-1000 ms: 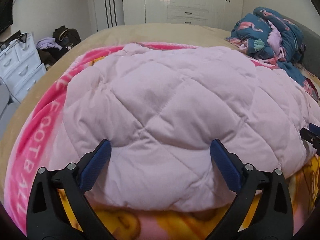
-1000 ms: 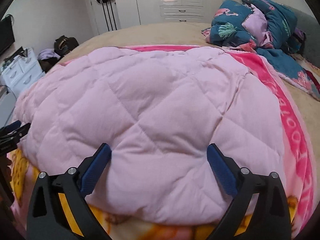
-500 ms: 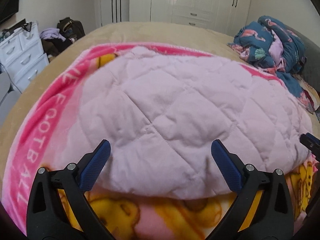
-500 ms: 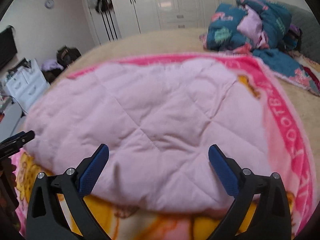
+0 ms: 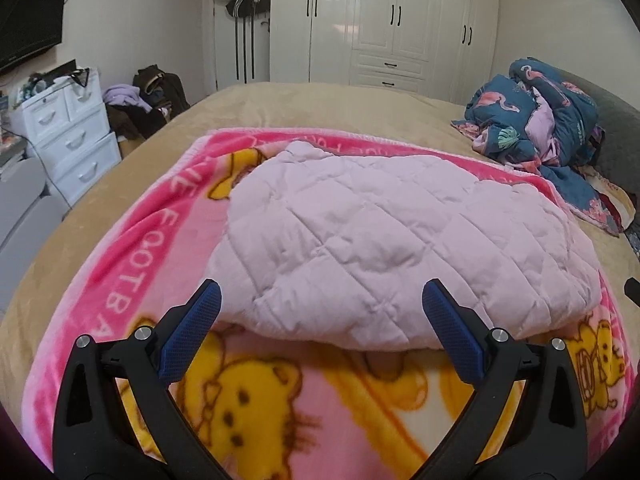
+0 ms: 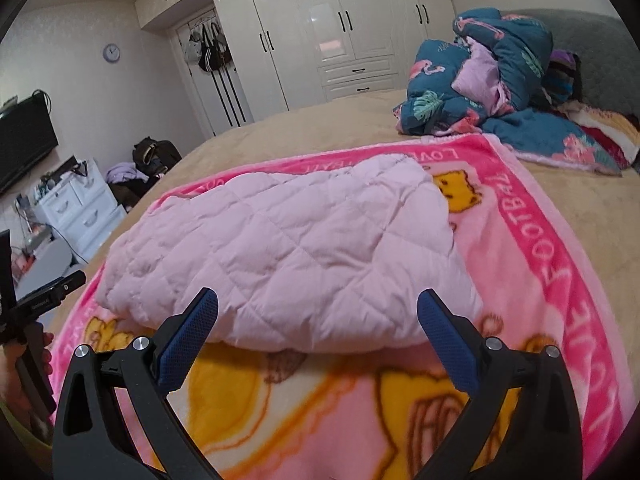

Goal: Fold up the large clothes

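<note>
Lying folded on the bed: one pale pink quilted garment [image 5: 400, 248], padded, stitched in a diamond pattern, puffy with soft rounded edges. In the left wrist view it fills the middle of the frame, spreading from about 10 o'clock across to 3 o'clock; in the right wrist view it sits at centre, trailing toward 9 o'clock.

Progress, as judged: the piece reads as a compact doubled slab with a thick rolled near edge, so at least one fold looks done. Whether another fold or only smoothing is left cannot be told from these views.

Left gripper [image 5: 320, 328]: jaws spread wide, blue textured pads, black frame, nothing between them; it hovers off the near edge of the garment, at 6 o'clock in its own view.

Right gripper [image 6: 318, 332]: likewise wide open and empty, poised just short of the near edge.

Underlay: fleece blanket [image 5: 132, 280], bright pink border with pale lettering, yellow cartoon figures, fuzzy nap; spread flat beneath the garment.

Base: bed [image 5: 328, 104] with a tan plush cover, smooth.

At 2 o'clock in both views: heaped bedding [image 6: 480, 80], dark teal with a flamingo and leaf print, crumpled.

At 12 o'clock: glossy white wardrobe [image 5: 400, 20]. At 9 o'clock: white drawer unit [image 5: 68, 128].
</note>
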A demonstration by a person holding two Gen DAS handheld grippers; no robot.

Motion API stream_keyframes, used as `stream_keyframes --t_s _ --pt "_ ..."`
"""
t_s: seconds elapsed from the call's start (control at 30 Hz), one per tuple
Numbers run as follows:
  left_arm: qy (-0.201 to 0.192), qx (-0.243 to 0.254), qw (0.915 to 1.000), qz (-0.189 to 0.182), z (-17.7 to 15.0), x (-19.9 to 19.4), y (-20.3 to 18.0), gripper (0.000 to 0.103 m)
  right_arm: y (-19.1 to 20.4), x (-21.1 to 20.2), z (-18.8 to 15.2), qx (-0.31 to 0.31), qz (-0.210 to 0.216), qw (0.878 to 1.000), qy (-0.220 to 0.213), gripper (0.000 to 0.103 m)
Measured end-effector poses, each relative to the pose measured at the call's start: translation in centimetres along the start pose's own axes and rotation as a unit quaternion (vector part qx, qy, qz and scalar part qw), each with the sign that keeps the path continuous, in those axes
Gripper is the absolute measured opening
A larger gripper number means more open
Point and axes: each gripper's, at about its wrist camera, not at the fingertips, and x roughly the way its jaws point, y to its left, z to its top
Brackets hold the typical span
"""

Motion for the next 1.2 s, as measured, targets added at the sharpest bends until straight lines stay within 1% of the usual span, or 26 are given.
stream_keyframes --t_s 0.2,0.27,0.5,0.6,0.9,1.1,1.2 --pt "0.001 -0.003 1.0000 0.001 -1.6 -1.5 0.3 0.095 -0.1 -1.2 -1.7 0.007 0.002 1.000 0.007 0.099" --pt "0.007 -0.003 1.0000 0.006 -2.3 -1.6 0.3 0.095 -0.3 -1.4 -2.3 0.010 -0.004 1.000 0.011 0.099" --pt "0.032 -0.013 0.9994 0.005 -4.3 -1.0 0.6 0.095 -1.5 -1.1 -4.3 0.035 -0.011 0.999 0.033 0.099" --pt "0.043 -0.015 0.9989 0.010 -5.1 -0.3 0.8 0.095 -1.9 -0.8 -5.1 0.044 -0.019 0.998 0.039 0.099" --pt "0.079 -0.037 0.9962 0.006 -6.4 2.0 1.5 0.095 -3.2 1.7 -7.0 0.079 -0.029 0.994 0.072 0.099" --pt "0.097 -0.047 0.9941 0.000 -6.8 3.5 1.9 0.095 -4.2 3.4 -7.5 0.121 -0.027 0.989 0.084 0.099" --pt "0.107 -0.063 0.9922 -0.010 -6.9 4.2 2.3 0.095 -4.8 4.1 -7.4 0.146 -0.017 0.985 0.086 0.099"
